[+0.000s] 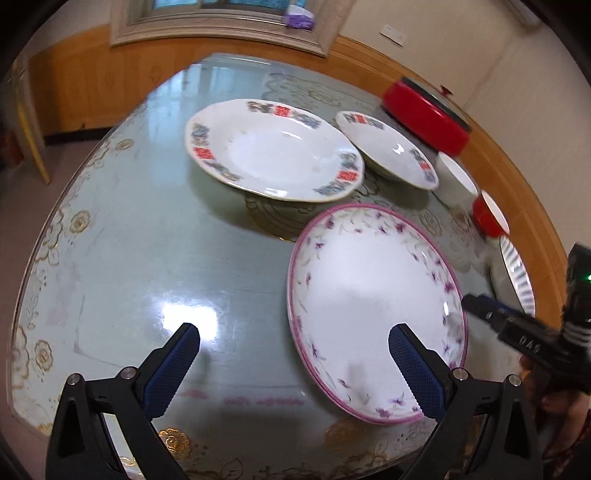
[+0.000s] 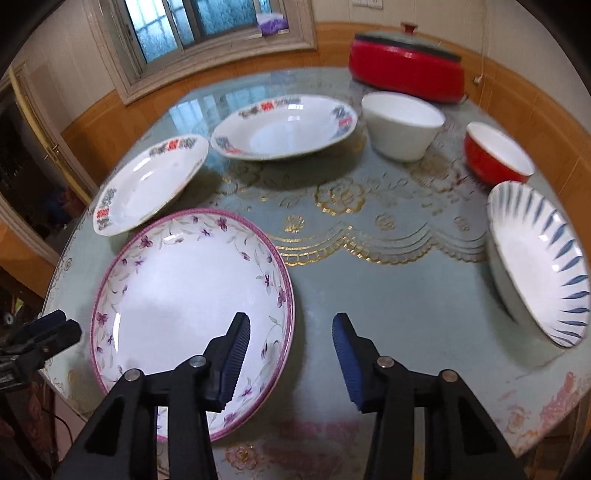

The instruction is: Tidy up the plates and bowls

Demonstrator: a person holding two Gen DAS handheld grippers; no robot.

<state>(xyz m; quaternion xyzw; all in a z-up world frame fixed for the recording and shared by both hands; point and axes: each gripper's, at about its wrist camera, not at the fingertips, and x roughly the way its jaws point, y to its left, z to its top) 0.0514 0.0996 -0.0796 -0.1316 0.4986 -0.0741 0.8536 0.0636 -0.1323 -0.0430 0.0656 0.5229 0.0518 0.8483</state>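
A pink-rimmed plate with purple flowers (image 1: 373, 306) (image 2: 192, 295) lies near the table's front edge. Two white plates with red and blue marks lie farther back: a large one (image 1: 273, 149) (image 2: 147, 188) and a deeper one (image 1: 388, 149) (image 2: 284, 127). A white bowl (image 2: 402, 123) (image 1: 456, 177), a red bowl (image 2: 496, 155) (image 1: 489, 216) and a blue-striped dish (image 2: 539, 266) (image 1: 517, 275) stand to the right. My left gripper (image 1: 293, 339) is open, its right finger over the pink plate's left rim. My right gripper (image 2: 290, 332) is open, straddling that plate's right rim. Both are empty.
A red lidded pot (image 2: 406, 70) (image 1: 424, 114) stands at the table's far side by the wall. The table (image 2: 388, 295) has a glossy grey-green cover with gold patterns. A window (image 2: 207, 29) and wood panelling lie behind. The right gripper also shows in the left wrist view (image 1: 517, 325).
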